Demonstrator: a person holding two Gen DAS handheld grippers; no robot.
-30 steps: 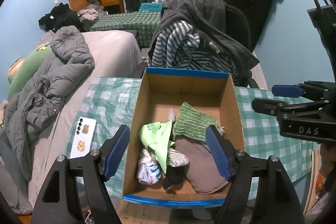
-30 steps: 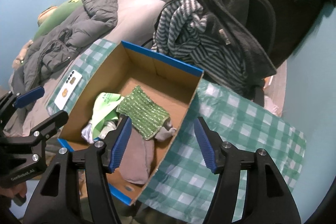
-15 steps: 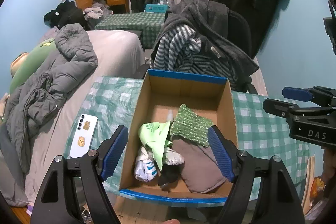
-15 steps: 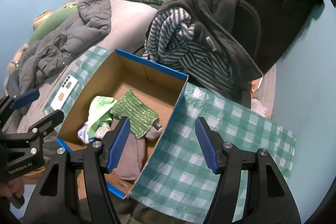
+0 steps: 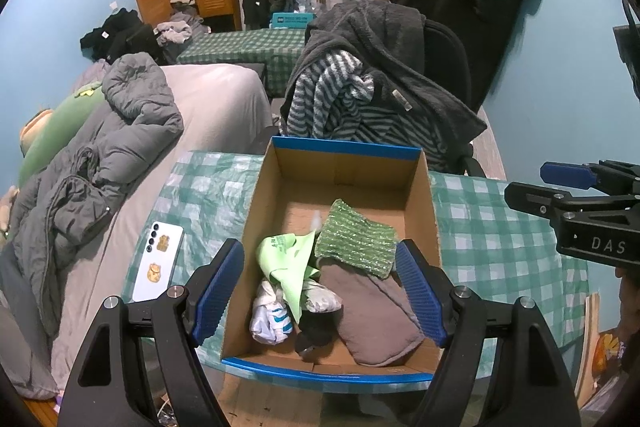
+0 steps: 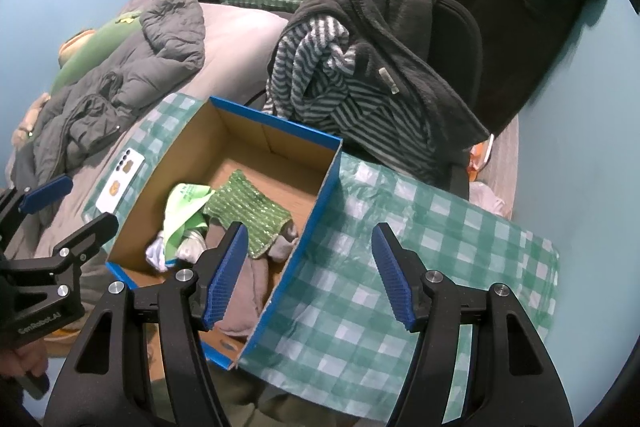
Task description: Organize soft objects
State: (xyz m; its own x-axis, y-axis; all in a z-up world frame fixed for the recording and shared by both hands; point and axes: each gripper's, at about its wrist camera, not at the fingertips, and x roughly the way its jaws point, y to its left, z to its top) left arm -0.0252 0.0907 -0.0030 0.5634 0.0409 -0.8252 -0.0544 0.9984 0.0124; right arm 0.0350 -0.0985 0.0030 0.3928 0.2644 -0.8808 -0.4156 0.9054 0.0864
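an open brown cardboard box with blue-edged rims sits on the counter, which is covered by a green-and-white checked cloth. inside the box, at its near end, lie the soft things: a green knitted sparkly cloth on top, partly over a folded grey-brown fabric piece at the near right; a light green thin bag-like piece to the left of them; a white crumpled item with blue marks at the near left; and a small dark item between the white one and the grey-brown one. the far half of the box floor is bare cardboard.

the left claw hangs above the near end of the box, its blue-padded jaws wide apart with nothing between them. the right claw is over the right wall of the box and the checked cloth, jaws also wide apart and holding nothing; it appears from the side at the right of the left wrist view.

a white phone with gold stickers lies on the counter's left edge, left of the box. beyond the counter stands a chair draped with a dark fleece and a striped garment.
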